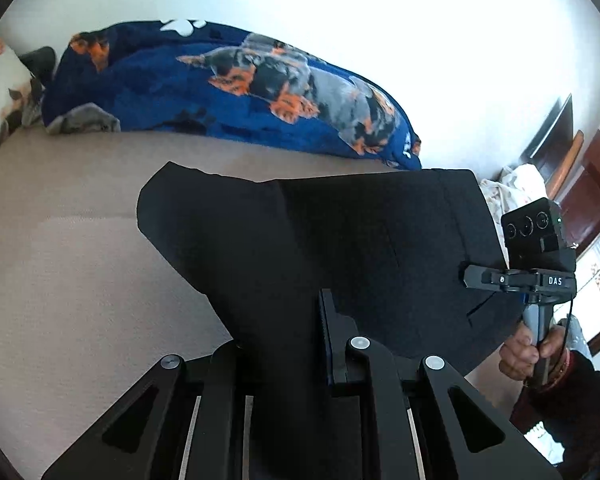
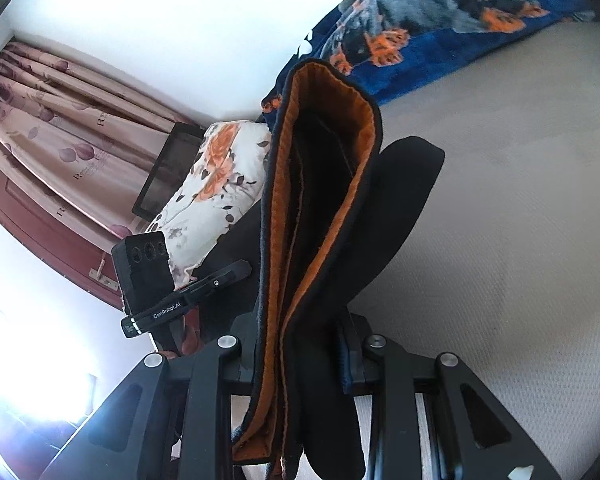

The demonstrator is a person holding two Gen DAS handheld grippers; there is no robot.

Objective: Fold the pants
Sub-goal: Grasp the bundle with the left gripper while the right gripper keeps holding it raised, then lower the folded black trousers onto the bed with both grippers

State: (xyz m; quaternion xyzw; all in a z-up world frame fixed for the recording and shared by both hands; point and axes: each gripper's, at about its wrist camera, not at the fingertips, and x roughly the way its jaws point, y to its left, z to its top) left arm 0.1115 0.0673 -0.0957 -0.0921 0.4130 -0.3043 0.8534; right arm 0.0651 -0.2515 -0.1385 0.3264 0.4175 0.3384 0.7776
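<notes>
Pants (image 1: pixel 340 240) above the bed (image 1: pixel 80 260), blanket (image 1: pixel 228 88) behind at 12 o'clock, pillow (image 1: pixel 0 92) at 10 o'clock.

A beige bed surface (image 1: pixel 80 264) fills the lower left of the left wrist view. Along its far edge, across the upper middle, lies a blue blanket (image 1: pixel 204 92) printed with dogs, against a bright white wall (image 1: pixel 380 40). In the right wrist view, pink patterned curtains (image 2: pixel 48 120) hang at upper left, with a floral pillow (image 2: pixel 216 184) mid-frame beside a dark framed panel (image 2: pixel 168 168).
</notes>
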